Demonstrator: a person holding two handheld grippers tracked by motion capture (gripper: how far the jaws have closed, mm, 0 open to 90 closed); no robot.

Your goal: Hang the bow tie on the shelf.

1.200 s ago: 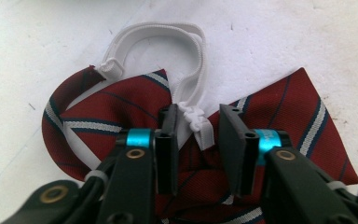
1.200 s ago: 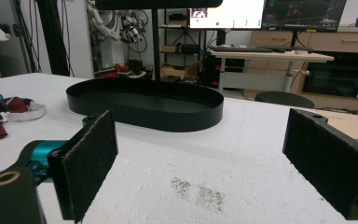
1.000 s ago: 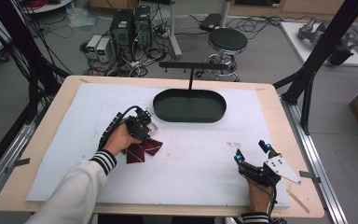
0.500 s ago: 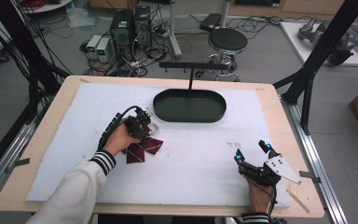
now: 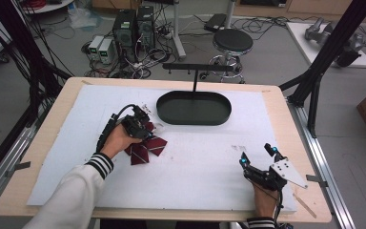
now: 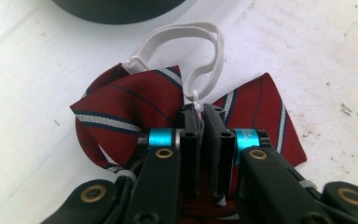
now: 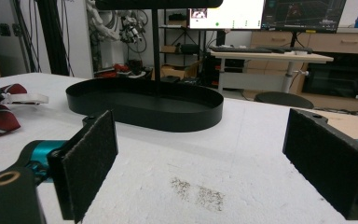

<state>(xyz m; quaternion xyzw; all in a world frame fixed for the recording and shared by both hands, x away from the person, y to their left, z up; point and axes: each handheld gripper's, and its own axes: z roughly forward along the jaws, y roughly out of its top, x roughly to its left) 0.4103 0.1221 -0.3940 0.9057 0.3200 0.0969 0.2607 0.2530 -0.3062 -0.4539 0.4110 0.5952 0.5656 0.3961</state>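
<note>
Where the left gripper (image 5: 140,125) comes down on the white foam sheet (image 5: 205,176), its jaws are pinched tight on the middle of a dark red striped bow tie (image 6: 135,105), right at the knot where the white elastic strap (image 6: 200,46) clips in. Seen from the high view, the bow tie (image 5: 145,147) lies flat on the left half of the sheet, just in front of the black oval tray (image 5: 194,108) and slightly to its left; its long axis runs wing to wing at a slant across the sheet, and the strap loops out toward the tray. Over at the near right corner the right gripper (image 5: 258,156) rests low on the foam with its two padded jaws spread wide apart and nothing between them, facing the tray (image 7: 144,107) across a patch of grey smudges (image 7: 198,191). That tray carries a thin upright post with a crossbar (image 5: 198,67) on top. Under the foam is a pale wooden tabletop (image 5: 286,102) in a black metal frame. Beyond the far edge stand a round stool (image 5: 232,42), computer towers (image 5: 133,24) and loose cables on a grey floor.
</note>
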